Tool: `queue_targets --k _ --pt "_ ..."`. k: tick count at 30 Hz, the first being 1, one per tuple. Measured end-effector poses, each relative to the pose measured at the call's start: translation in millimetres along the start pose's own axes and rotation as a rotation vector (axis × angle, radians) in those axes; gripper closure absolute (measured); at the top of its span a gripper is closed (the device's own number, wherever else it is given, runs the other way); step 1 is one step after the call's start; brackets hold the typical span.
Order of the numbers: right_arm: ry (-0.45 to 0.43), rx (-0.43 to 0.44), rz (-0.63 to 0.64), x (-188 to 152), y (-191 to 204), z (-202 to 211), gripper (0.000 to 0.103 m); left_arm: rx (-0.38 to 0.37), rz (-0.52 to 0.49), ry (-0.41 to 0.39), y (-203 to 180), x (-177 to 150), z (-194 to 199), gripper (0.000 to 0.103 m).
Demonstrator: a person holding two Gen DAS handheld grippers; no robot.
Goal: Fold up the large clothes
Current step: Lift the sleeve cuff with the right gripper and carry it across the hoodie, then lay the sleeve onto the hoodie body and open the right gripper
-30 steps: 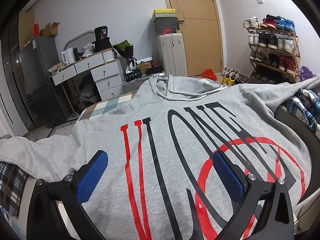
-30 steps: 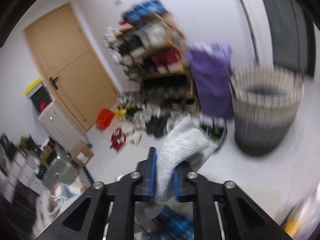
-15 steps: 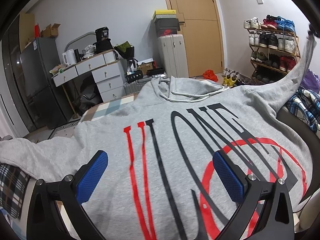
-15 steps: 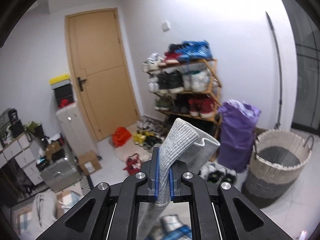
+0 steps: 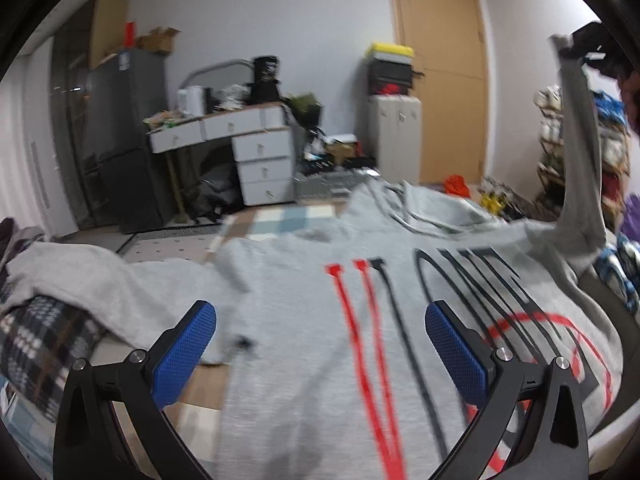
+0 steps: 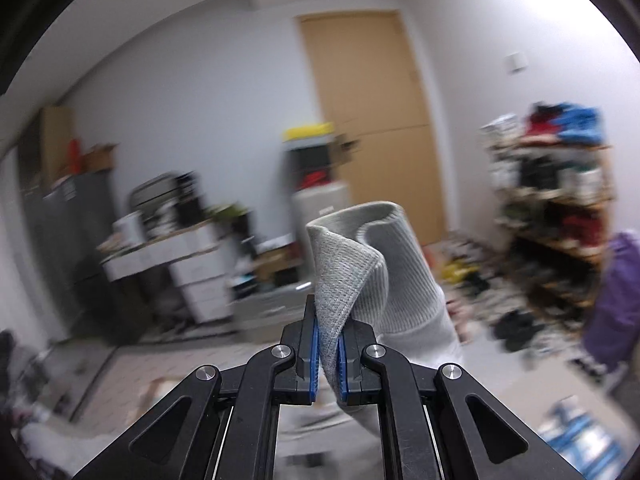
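Observation:
A grey hoodie point(image 5: 312, 320) with red and black lettering lies spread face up on the bed. My left gripper point(image 5: 320, 344) hovers open and empty just above its lower chest. My right gripper point(image 6: 329, 354) is shut on the ribbed cuff point(image 6: 360, 264) of the hoodie's right sleeve. In the left wrist view that sleeve point(image 5: 580, 152) hangs lifted high at the right, held up by the right gripper point(image 5: 588, 46). The other sleeve point(image 5: 80, 276) lies out to the left over a plaid cloth.
A plaid cloth point(image 5: 44, 344) lies at the left, blue checked clothes point(image 5: 624, 272) at the right edge. A desk with drawers point(image 5: 240, 144), fridge point(image 5: 120, 140), door point(image 5: 440, 80) and shoe rack point(image 6: 552, 208) stand beyond the bed.
The right gripper has swung leftward and higher with the cuff, lifting the sleeve more upright. The left gripper has shifted left over the hoodie and stays open.

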State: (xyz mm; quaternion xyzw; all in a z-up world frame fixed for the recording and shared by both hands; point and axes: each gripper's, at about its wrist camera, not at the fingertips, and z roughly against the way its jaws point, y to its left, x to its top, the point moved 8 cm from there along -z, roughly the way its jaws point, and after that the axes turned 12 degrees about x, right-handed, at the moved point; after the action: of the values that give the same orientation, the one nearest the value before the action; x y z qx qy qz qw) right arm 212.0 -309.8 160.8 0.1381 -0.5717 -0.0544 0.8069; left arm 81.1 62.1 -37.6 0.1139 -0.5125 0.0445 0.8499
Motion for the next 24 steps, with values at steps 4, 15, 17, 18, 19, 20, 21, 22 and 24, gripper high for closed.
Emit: queue_targets --k 4,15,17,18,19,20,21,22,24 --pt "0.120 0.142 -0.020 -72.7 85.5 -62.4 0.096 0.061 0.090 -0.011 41.4 7.1 -1.5 0.001" --pt "0.535 0.217 0.174 -334.4 212.5 -161.2 0.096 0.152 0.279 0.014 102.8 13.2 -19.6 0.001" --pt "0.562 0.219 0.257 -359.6 231.9 -159.0 0.095 0.138 0.291 0.022 103.6 11.2 -21.1 0.001" --pt "0.569 0.222 0.288 -363.9 235.3 -159.2 0.095 0.132 0.296 0.028 103.7 11.1 -22.7 0.001" --pt "0.583 0.240 0.309 -369.6 241.6 -159.8 0.095 0.127 0.300 0.028 105.3 10.3 -20.3 0.001" --pt "0.599 0.260 0.317 -372.5 245.1 -160.5 0.095 0.123 0.308 0.034 104.3 9.9 -22.3 0.001" --pt "0.606 0.266 0.326 -373.5 249.8 -164.1 0.095 0.122 0.314 0.031 109.8 9.1 -19.8 0.001" --pt "0.615 0.271 0.341 -376.4 251.4 -164.8 0.095 0.120 0.324 0.035 109.2 8.7 -21.0 0.001" --pt "0.659 0.294 0.341 -383.4 255.2 -170.9 0.095 0.112 0.336 0.036 113.4 8.8 -19.1 0.001"
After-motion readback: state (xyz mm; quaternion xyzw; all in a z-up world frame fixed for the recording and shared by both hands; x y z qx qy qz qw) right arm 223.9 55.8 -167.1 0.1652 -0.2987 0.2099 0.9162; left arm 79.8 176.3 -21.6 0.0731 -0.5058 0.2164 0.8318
